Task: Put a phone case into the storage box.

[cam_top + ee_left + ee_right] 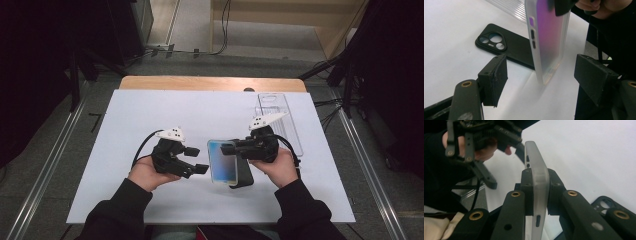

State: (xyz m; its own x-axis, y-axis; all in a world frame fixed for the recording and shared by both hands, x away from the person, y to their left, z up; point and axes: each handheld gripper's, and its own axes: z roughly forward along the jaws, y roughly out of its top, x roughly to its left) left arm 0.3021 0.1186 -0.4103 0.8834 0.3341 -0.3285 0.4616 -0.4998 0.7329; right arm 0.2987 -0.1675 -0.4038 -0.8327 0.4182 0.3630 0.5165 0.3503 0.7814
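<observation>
My right gripper (239, 148) is shut on a phone in a frosted translucent case (222, 162), holding it up on edge above the table; its jaws clamp the frosted case (537, 180) from both sides. Under it a black phone case (244, 174) lies flat, camera cut-outs up; the same black case (506, 45) sits behind the frosted case (549, 37) in the left gripper view. My left gripper (200, 160) is open just left of the phone, its fingers (495, 77) spread either side of the phone's lower end without touching it.
A clear plastic tray (279, 120) lies at the back right of the white mat (150, 120), which covers a wooden table (210, 83). Dark equipment and cables surround the table on the floor.
</observation>
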